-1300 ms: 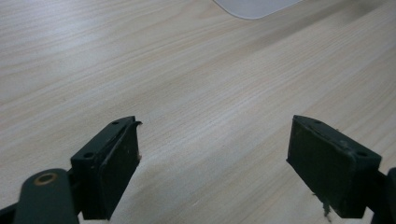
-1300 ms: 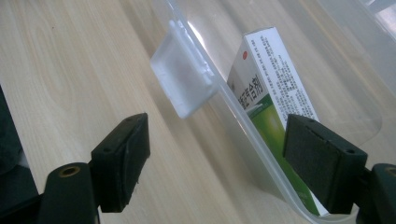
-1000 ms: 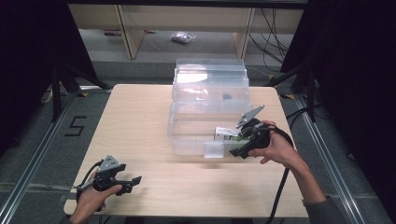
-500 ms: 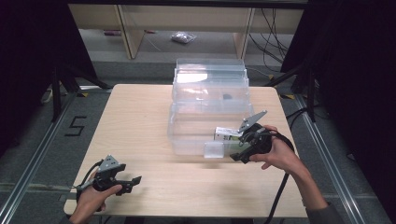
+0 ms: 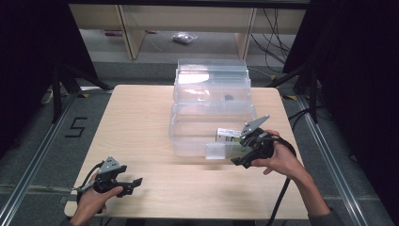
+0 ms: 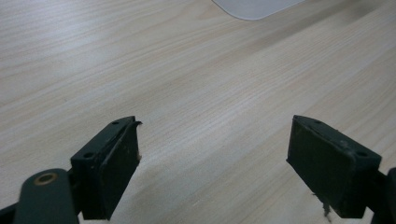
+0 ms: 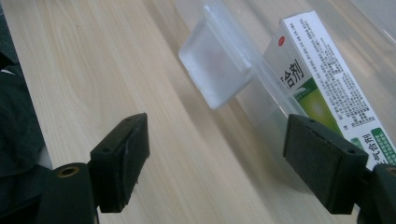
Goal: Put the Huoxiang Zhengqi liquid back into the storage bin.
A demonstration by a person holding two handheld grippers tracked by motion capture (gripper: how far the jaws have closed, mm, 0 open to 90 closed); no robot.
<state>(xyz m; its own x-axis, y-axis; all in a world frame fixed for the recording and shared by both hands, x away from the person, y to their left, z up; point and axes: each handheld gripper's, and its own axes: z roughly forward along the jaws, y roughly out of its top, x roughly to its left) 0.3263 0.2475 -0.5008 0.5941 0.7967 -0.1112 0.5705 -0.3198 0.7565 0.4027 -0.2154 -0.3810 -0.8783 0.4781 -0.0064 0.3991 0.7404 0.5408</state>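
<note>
A clear plastic storage box (image 5: 188,123) stands open at mid-table, its lid (image 5: 211,77) tilted up behind it. A white and green medicine carton (image 5: 228,136) leans inside its front right corner, also seen as the medicine carton (image 7: 327,84) behind the clear wall. The box's front latch (image 5: 215,151) hangs down, close-up as the latch (image 7: 217,70). My right gripper (image 5: 242,157) is open just right of the latch, its jaws wide apart in the right gripper view (image 7: 224,158), holding nothing. My left gripper (image 5: 134,182) rests open at the table's front left, with bare wood between its jaws (image 6: 215,163).
The wooden table (image 5: 136,122) has free room on its left half and along the near edge. A cable (image 5: 282,193) trails from the right gripper off the front. A shelf unit and a small bag (image 5: 184,37) lie on the floor beyond the table.
My right gripper has drawn back slightly toward the near edge, away from the carton. The carton stays in the box. The left gripper has not moved.
</note>
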